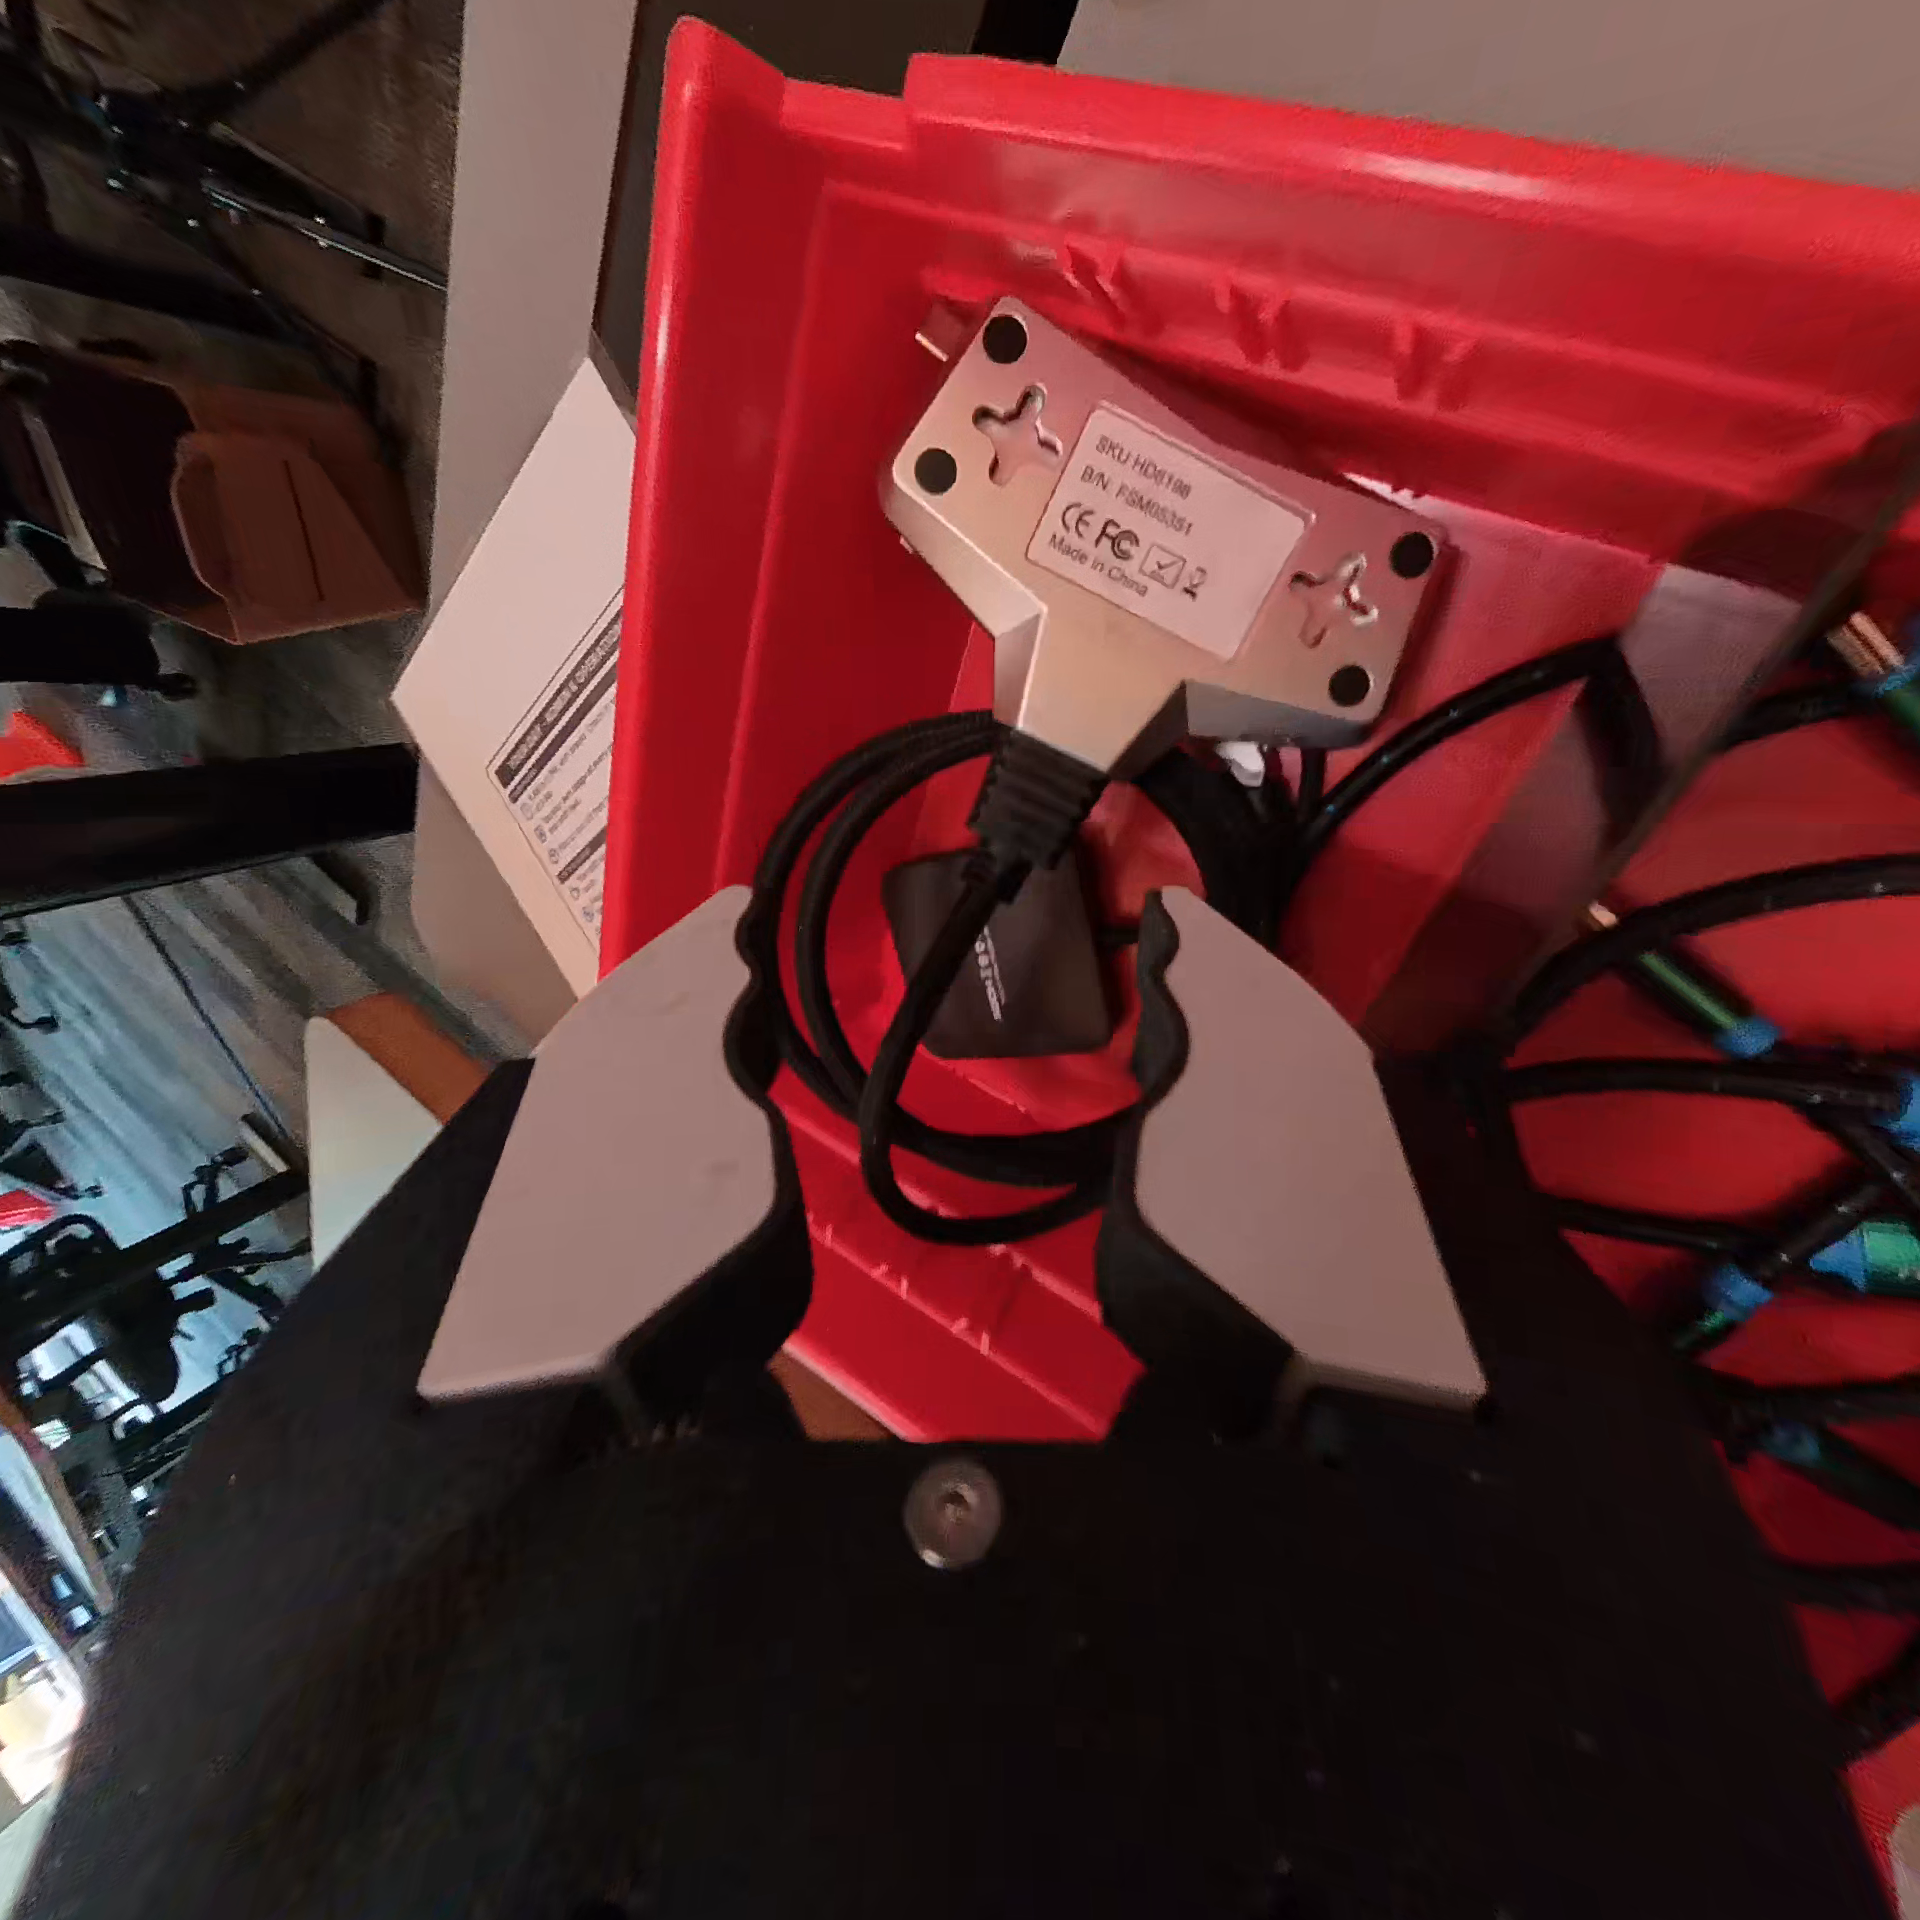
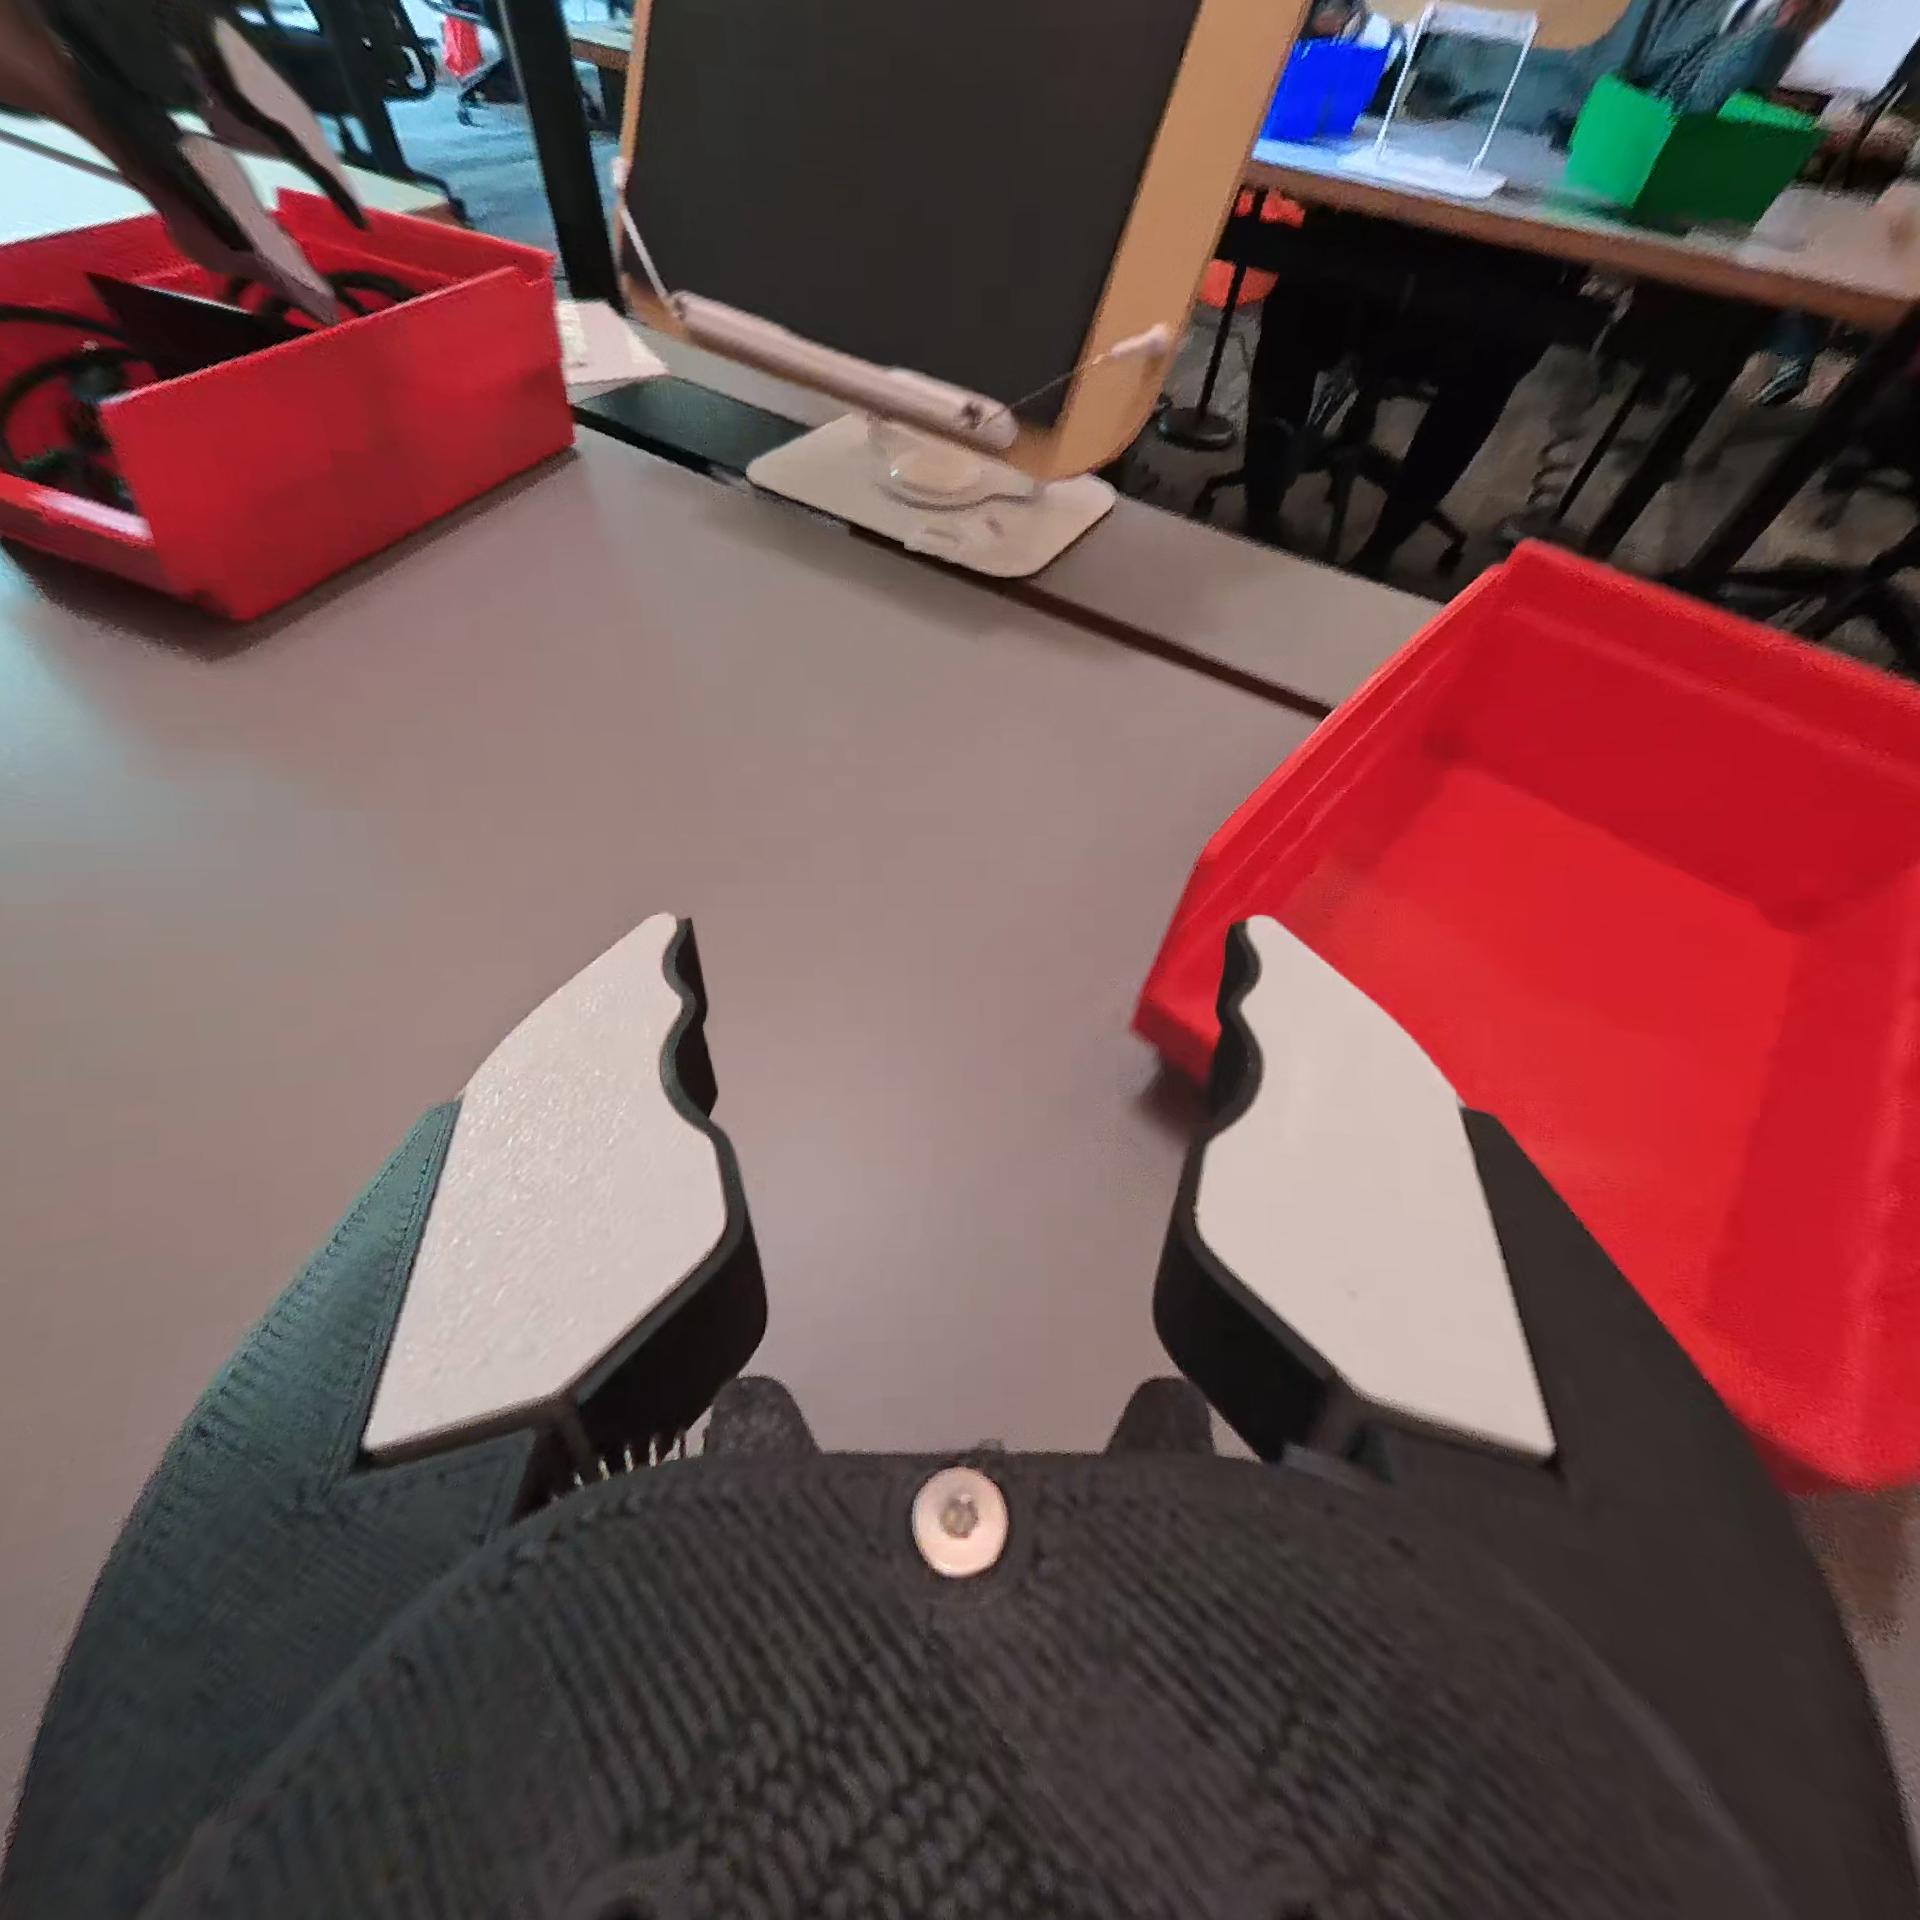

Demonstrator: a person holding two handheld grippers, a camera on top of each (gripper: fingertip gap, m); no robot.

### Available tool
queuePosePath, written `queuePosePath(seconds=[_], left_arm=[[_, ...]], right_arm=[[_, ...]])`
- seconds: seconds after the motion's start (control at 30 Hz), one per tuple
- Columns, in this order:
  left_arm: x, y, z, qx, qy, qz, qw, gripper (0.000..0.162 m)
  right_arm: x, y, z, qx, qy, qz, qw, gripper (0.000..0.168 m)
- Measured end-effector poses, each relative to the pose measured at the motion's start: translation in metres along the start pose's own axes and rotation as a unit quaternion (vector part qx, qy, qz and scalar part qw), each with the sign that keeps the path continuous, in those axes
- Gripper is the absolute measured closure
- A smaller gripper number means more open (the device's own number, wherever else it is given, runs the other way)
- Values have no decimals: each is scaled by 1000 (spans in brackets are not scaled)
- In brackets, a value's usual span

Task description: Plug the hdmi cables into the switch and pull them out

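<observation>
Across the centre of the left wrist view, a red bin (image 1: pixel 790 582) is seen from above, and the silver HDMI switch (image 1: pixel 1164 540) is observed lying in it with its underside up, a white label (image 1: pixel 1164 520) fixed to that face. A black braided lead (image 1: pixel 894 1039) is seen leaving the switch's narrow end and looping toward the lower centre of the frame. The left gripper (image 1: pixel 951 914) is held over this loop with its jaws spread apart and nothing clamped between them; a black plug body (image 1: pixel 997 966) is noted beneath the gap. At the right edge, a bundle of HDMI cables (image 1: pixel 1766 1091) with blue and green connector ends is recorded in an adjoining compartment. A white leaflet (image 1: pixel 520 665) is seen beside the bin at centre left.

In the right wrist view, the right gripper (image 2: pixel 961 935) is held over a bare stretch of grey table (image 2: pixel 623 779), jaws wide apart and empty. A second, empty red bin (image 2: pixel 1610 935) is noted at centre right, just beside the right fingertip. The first bin (image 2: pixel 332 436) is recorded at upper left, with the left gripper (image 2: pixel 249 208) reaching down into it. A tilted monitor on a stand (image 2: pixel 914 187) is seen at upper centre.
</observation>
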State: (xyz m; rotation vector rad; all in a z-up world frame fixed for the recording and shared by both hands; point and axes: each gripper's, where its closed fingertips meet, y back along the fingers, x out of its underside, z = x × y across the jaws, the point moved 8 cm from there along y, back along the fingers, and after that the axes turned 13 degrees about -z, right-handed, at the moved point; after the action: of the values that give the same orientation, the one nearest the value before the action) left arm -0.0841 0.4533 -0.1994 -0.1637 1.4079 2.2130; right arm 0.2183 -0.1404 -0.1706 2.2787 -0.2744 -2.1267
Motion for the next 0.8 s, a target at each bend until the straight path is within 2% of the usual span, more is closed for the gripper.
queuePosePath(seconds=[0.07,0.2,0.3,0.4,0.57,0.7,0.8], left_arm=[[-4,-9,0,4,18,-6,1000,97],[-15,-5,1,-32,117,-55,991,102],[-28,22,-3,-86,206,-132,966,104],[-49,59,-26,-93,230,-224,942,104],[-80,104,-88,-50,242,-329,912,95],[-96,123,-141,8,285,-398,872,90],[-104,130,-175,44,307,-426,850,86]], right_arm=[[13,11,13,-3,-15,3,1000,75],[35,21,23,60,-44,-1,997,74],[47,19,22,99,-68,20,993,71],[51,6,19,132,-40,51,989,68],[37,-31,26,130,12,44,990,67],[26,-60,41,101,16,31,994,68],[26,-74,54,83,7,34,996,75]])
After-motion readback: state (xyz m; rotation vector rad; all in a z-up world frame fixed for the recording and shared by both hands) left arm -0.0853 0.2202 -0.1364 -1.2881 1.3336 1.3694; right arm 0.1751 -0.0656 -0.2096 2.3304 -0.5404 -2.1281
